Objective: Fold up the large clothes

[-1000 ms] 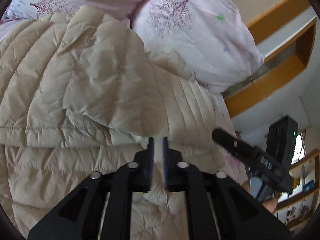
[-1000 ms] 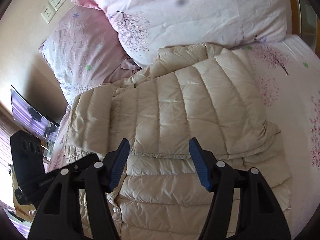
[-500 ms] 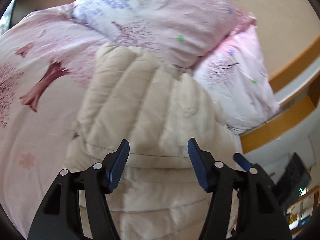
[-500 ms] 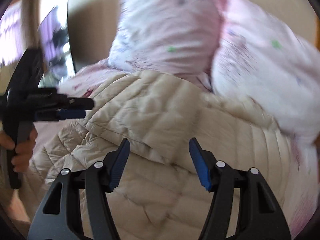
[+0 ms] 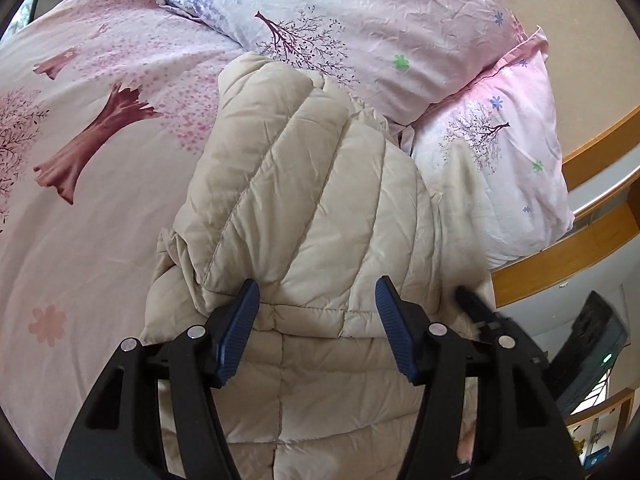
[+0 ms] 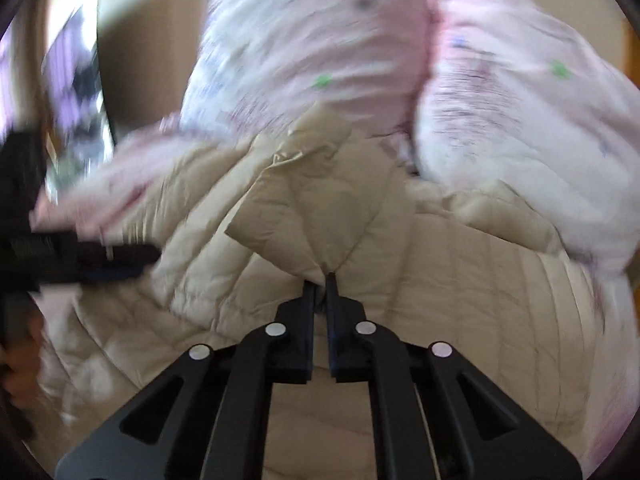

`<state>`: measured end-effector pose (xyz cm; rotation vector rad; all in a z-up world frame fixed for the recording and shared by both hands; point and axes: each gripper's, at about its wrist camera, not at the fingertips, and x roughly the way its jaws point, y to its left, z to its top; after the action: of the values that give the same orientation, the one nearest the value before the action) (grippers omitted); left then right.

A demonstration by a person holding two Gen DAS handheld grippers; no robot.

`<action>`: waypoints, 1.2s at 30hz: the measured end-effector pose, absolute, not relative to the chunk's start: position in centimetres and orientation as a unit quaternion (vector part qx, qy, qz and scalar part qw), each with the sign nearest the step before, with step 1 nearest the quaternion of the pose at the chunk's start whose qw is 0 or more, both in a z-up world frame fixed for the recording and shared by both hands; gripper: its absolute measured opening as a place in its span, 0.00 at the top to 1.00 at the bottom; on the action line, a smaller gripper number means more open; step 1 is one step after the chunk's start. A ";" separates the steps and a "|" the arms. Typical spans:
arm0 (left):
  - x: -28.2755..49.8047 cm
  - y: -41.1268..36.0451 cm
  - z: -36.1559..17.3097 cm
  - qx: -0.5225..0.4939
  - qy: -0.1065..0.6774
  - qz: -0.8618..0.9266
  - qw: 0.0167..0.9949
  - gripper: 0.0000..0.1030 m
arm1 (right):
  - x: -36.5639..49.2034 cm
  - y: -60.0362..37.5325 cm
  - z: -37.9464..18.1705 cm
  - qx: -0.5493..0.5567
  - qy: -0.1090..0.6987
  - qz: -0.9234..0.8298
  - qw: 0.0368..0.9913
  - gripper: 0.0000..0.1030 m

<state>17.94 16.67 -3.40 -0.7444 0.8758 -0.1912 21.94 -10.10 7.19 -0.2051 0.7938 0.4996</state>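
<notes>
The beige quilted jacket [image 5: 304, 208] lies on the bed, on a pink tree-print bedspread [image 5: 92, 184], with its upper part folded down over its lower part so that a hem edge runs across the middle. All positions below are given relative to the jacket.

Left gripper [image 5: 318, 322]: jaws spread wide, holding nothing, poised just above the folded hem edge. The blue pads [image 5: 240, 332] sit to either side of the central seam; contact with the fabric cannot be confirmed.

Right gripper [image 6: 321, 280]: jaws nearly closed, pinching a peaked corner of the jacket fabric [image 6: 320, 208] and raising it above the rest of the garment. This view is motion-blurred.

Surroundings: two pink floral pillows [image 5: 384, 24] [image 5: 500, 168] press against the far and far-right edges of the jacket, the fabric touching them. A wooden bed frame [image 5: 568, 252] stands beyond the right-hand pillow. The bedspread to the jacket's left carries nothing else.
</notes>
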 end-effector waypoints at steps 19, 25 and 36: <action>12.1 15.4 2.5 -0.209 0.367 -0.074 0.904 0.07 | 25.5 -29.0 4.8 0.266 0.487 0.172 0.814 0.50; 9.7 16.4 2.4 -0.174 0.384 -0.050 0.905 0.07 | 27.1 -26.3 3.0 0.251 0.513 0.187 0.799 0.92; 6.6 19.9 0.5 -0.206 0.396 -0.059 0.893 0.15 | 24.1 -28.1 4.3 0.230 0.473 0.161 0.835 0.94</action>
<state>6.61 19.93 0.46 -0.4274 0.8211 -0.1217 24.08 -28.12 4.33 0.4877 1.0018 0.3409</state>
